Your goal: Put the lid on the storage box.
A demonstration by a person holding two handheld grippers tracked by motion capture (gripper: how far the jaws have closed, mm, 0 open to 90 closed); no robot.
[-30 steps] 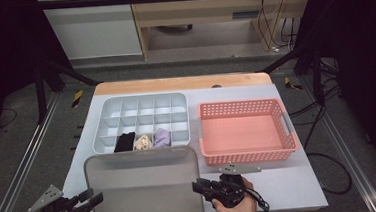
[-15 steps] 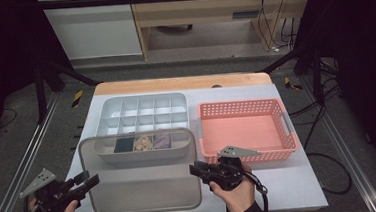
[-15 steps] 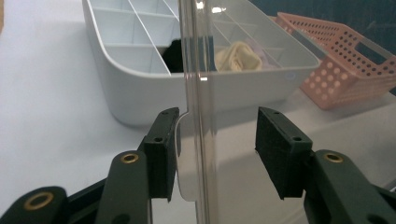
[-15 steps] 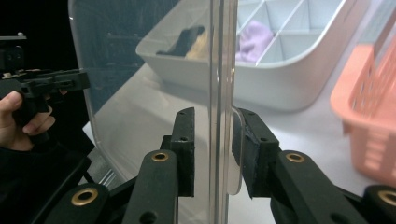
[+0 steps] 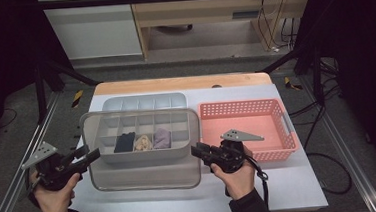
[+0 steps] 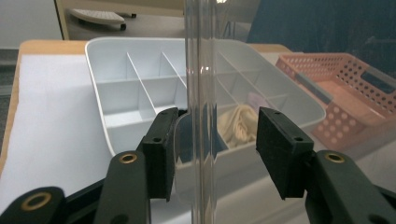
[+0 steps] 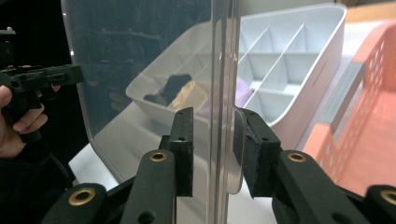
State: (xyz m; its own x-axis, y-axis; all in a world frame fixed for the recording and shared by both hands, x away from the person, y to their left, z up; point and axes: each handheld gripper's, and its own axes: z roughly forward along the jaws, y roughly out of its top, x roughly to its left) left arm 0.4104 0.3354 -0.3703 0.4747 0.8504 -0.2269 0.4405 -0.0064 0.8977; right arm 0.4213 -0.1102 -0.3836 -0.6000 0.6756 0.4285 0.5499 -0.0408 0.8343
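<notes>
Over the front half of the white table (image 5: pixel 147 201), a see-through plastic lid with round corners (image 5: pixel 142 164) hangs between the two claws, above the near part of the pale grey plastic box with many little compartments (image 5: pixel 143 103). The left gripper (image 5: pixel 90 155) has the lid's left edge between its jaws, but in the left gripper view there is a gap on one side, so I cannot tell if it really pinches or just cradles the edge. The right gripper (image 5: pixel 197 149) has its jaws close around the right edge and looks to be gripping the lid. To do this well, I think both hands should move together and keep the lid flat, slide it farther back until its corners sit over the box's corners, then lower it gently and let go only when it rests all round. The left claw may need a firmer squeeze first. Three small rolled things sit in the near row: a black one (image 5: pixel 124 142), a cream one (image 5: pixel 142 142) and a pale purple one (image 5: pixel 161 137); they are blurry through the lid, so I cannot say what they are. The empty pink plastic basket with holes (image 5: pixel 271 111) stands just right of the box.
</notes>
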